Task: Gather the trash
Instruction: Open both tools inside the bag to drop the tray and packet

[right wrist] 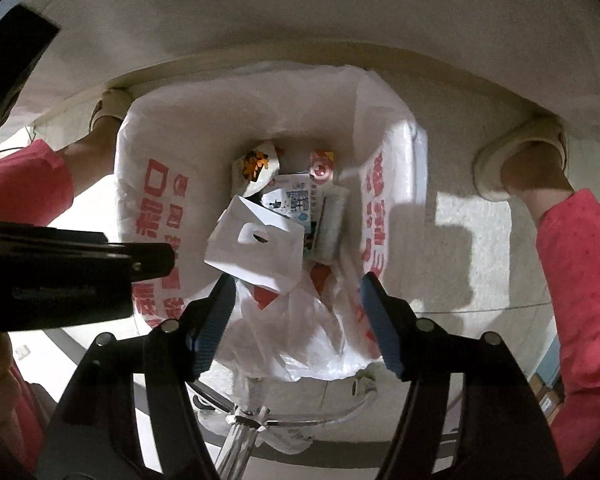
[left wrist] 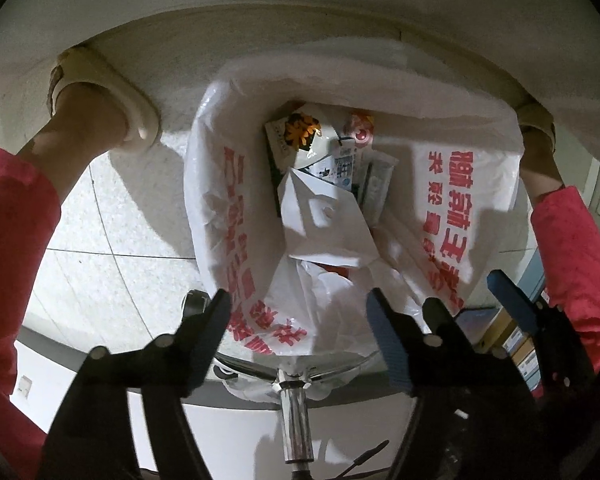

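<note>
Both grippers over the white plastic bag [left wrist: 228,184], pointing down into its mouth. My left gripper [left wrist: 300,312] spread, nothing between the pads; my right gripper [right wrist: 298,300] likewise spread and empty. Trash inside the bag: white paper packet [right wrist: 256,248] on top, printed cartons [right wrist: 296,200] deeper down

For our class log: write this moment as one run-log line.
left gripper: open, empty | right gripper: open, empty | bag: open, below both | trash: white sleeve, cartons inside

A white plastic bag [left wrist: 440,208] with red print stands open on the floor, holding a white paper piece [left wrist: 324,220], cartons [left wrist: 340,164] and wrappers [left wrist: 300,132].
</note>
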